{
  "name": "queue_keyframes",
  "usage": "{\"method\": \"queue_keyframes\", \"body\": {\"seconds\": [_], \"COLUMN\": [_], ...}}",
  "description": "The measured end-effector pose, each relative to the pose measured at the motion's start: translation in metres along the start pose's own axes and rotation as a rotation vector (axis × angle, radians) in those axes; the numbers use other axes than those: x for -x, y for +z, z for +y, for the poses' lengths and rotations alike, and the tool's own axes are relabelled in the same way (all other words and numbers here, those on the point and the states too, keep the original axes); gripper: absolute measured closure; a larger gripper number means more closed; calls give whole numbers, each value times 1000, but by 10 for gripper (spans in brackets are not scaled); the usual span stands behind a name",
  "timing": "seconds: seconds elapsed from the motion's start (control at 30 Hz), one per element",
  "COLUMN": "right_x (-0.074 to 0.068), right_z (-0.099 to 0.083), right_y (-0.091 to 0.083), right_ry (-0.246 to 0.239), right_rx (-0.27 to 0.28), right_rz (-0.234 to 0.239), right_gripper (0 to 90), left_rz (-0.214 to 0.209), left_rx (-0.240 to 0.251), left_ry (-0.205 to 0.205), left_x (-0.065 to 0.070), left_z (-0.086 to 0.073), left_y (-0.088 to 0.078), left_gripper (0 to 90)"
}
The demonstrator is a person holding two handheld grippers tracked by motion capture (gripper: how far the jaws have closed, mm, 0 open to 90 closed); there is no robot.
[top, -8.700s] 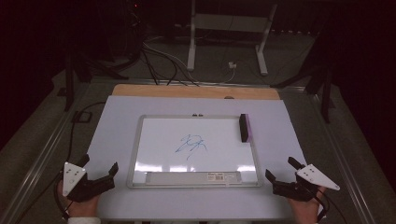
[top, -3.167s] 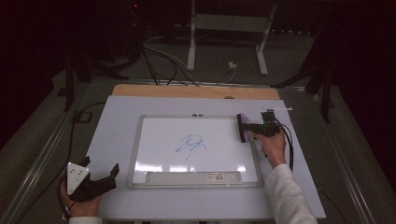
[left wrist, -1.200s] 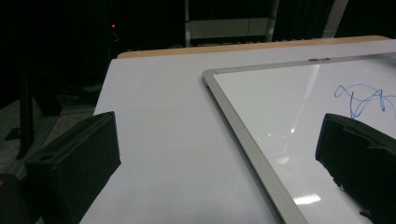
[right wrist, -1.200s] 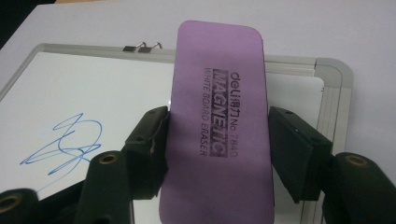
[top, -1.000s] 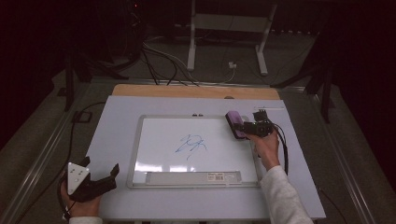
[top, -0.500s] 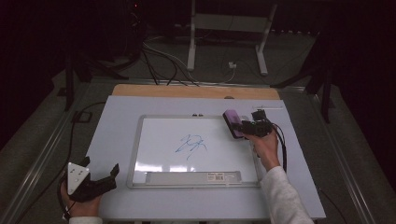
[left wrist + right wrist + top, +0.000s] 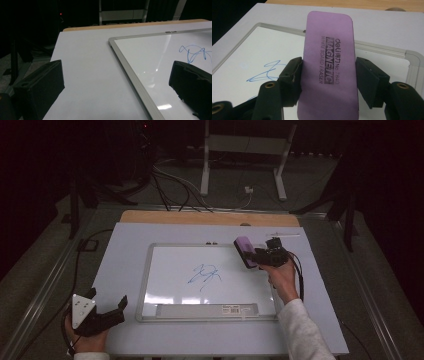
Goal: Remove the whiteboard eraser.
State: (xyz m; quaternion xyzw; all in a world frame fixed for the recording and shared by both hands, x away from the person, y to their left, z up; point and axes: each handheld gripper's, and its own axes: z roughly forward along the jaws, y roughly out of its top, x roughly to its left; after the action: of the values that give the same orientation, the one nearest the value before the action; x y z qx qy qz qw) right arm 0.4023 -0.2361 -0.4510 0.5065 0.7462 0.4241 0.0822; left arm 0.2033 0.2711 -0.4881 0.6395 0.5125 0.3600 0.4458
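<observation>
A white whiteboard (image 7: 170, 285) in a silver frame lies flat on the white table (image 7: 125, 250). Near its middle is a blue scribble (image 7: 205, 274). My right gripper (image 7: 254, 256) is shut on a purple whiteboard eraser (image 7: 245, 252), held just above the board's upper right part, to the right of the scribble. In the right gripper view the eraser (image 7: 329, 65) stands between both fingers (image 7: 290, 75), with the scribble (image 7: 268, 71) beyond it at the left. My left gripper (image 7: 107, 298) rests open at the table's front left, beside the board's edge (image 7: 130, 72), with nothing between its jaws.
A grey tray strip (image 7: 207, 310) with a label runs along the board's near edge. A wooden strip (image 7: 200, 217) shows at the table's far edge. Cables (image 7: 175, 180) and a metal stand (image 7: 245, 150) lie on the floor beyond.
My right gripper left the table's front right, closed on the eraser at the board's right edge, lifted it and carried it left over the board. The left gripper stayed put.
</observation>
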Motion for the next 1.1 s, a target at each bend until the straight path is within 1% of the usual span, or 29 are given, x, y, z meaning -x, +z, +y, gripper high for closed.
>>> {"method": "queue_keyframes", "body": {"seconds": [0.57, 0.77, 1.1], "right_x": [-13, -16, -24], "right_z": [2, 3, 4], "right_y": [0, -1, 0], "right_ry": [-51, -61, -86], "right_rx": [-10, -7, -5], "right_rz": [16, 21, 47], "right_gripper": [408, 408, 408], "left_rz": [1, 0, 1], "left_rx": [3, 4, 4], "left_ry": [0, 0, 2], "left_x": [0, 0, 0], "left_z": [0, 0, 0], "left_y": [-1, -1, -1], "left_gripper": [6, 6, 6]}}
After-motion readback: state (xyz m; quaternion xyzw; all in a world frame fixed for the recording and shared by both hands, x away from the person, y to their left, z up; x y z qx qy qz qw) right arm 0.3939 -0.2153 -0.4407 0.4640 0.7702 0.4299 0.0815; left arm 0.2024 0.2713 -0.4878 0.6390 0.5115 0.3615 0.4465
